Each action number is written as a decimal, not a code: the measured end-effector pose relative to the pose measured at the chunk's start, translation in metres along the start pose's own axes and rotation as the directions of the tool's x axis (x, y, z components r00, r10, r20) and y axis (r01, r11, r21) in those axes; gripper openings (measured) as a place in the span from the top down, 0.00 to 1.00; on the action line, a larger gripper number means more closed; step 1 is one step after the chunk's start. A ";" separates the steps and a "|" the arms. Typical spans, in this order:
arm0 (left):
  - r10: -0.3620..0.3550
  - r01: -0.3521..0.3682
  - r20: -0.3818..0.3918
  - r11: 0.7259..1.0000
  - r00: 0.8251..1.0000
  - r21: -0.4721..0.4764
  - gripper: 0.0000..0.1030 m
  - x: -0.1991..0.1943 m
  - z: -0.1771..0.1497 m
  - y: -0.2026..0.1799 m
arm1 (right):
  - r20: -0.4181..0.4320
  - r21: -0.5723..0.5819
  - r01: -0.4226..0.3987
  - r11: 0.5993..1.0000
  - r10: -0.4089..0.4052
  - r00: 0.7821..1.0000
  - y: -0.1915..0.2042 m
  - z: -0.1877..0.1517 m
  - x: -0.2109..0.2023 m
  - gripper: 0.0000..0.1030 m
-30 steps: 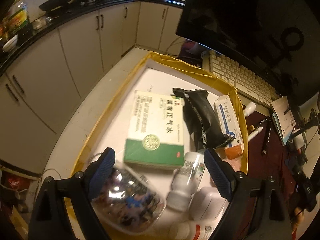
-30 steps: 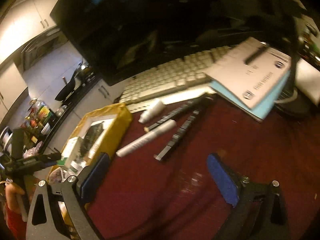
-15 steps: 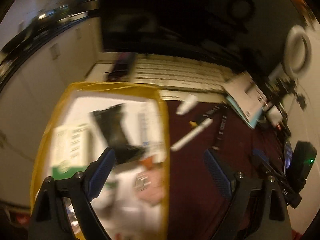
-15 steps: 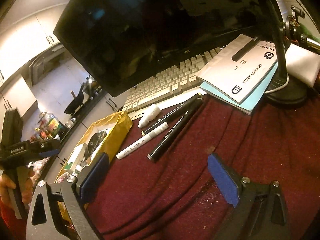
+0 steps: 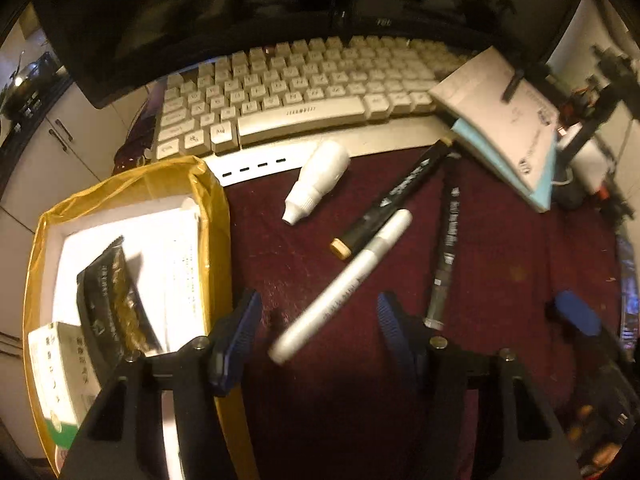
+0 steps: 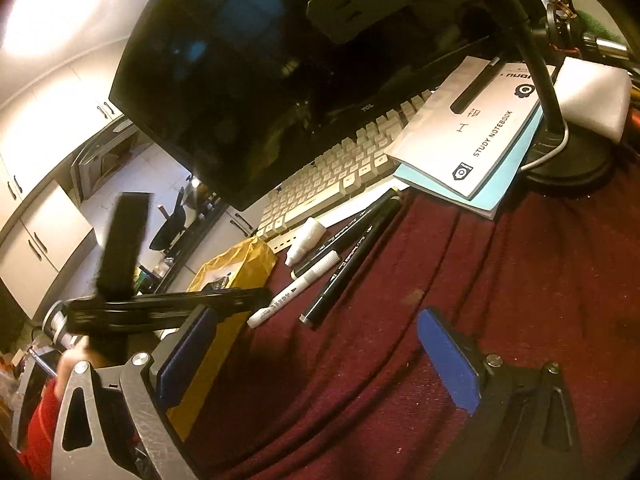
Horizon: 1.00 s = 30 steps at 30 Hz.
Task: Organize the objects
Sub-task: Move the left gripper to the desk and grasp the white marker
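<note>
A white marker [image 5: 344, 280] lies slanted on the maroon cloth. My left gripper [image 5: 316, 328] hangs over its near end, pointing steeply down, jaws closing. The marker sits between the blue pads [image 5: 240, 328] with a gap on each side. Two black markers [image 5: 394, 200] [image 5: 446, 252] and a small white bottle [image 5: 320, 178] lie just beyond. The yellow-taped white box [image 5: 216, 208] on the left holds a black pouch [image 5: 112, 296] and a green-and-white medicine box [image 5: 56, 372]. My right gripper [image 6: 320, 356] is open over bare cloth, nothing between its fingers. It also sees the white marker [image 6: 294, 290].
A beige keyboard [image 5: 300, 92] and a dark monitor [image 6: 248, 80] close off the back. A study notebook [image 6: 472, 136] rests on the keyboard's right end, beside a lamp base [image 6: 568, 164]. The left gripper's black body [image 6: 160, 306] shows in the right wrist view, held by a red-sleeved hand.
My left gripper swung from above the box rightward onto the cloth and now straddles the white marker, jaws narrower. The right gripper barely shifted.
</note>
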State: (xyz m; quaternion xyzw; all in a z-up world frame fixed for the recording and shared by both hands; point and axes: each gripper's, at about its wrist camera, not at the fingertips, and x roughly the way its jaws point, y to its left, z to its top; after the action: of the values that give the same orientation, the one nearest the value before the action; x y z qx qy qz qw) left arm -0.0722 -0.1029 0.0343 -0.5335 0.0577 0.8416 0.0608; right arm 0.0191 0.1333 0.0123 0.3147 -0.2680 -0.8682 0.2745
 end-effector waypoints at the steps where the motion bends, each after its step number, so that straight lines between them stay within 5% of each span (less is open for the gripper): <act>1: -0.002 0.002 -0.011 1.000 1.000 0.000 0.42 0.004 0.001 -0.001 | -0.002 0.003 0.000 1.000 0.000 1.000 -0.001 0.000 0.001 0.00; 4: 0.008 -0.007 -0.018 0.999 1.000 0.032 0.50 0.010 0.001 -0.007 | -0.008 0.011 0.001 1.000 -0.001 1.000 -0.002 0.000 0.002 0.00; 8: -0.007 0.009 -0.021 0.998 1.000 0.061 0.79 0.010 -0.004 -0.015 | -0.014 0.015 0.010 1.000 -0.010 1.000 -0.003 0.000 0.002 0.00; 16: -0.099 0.099 -0.011 0.995 0.995 -0.008 0.88 -0.007 -0.036 -0.012 | -0.050 -0.002 0.061 0.998 -0.061 0.997 0.000 0.000 0.007 0.00; 22: -0.166 0.165 -0.026 0.985 0.986 -0.042 0.88 -0.027 -0.076 -0.023 | -0.175 -0.007 0.109 0.994 -0.108 0.979 0.012 0.017 0.012 0.03; 30: -0.243 0.239 -0.013 0.963 0.970 -0.123 0.87 -0.035 -0.102 -0.017 | -0.298 -0.010 0.200 0.980 -0.194 0.935 0.025 0.064 0.064 0.43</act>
State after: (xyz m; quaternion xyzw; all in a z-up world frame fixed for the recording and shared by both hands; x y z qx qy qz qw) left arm 0.0366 -0.1037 0.0222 -0.5508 -0.0577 0.8225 0.1296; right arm -0.0597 0.0931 0.0450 0.4696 -0.1997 -0.8313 0.2203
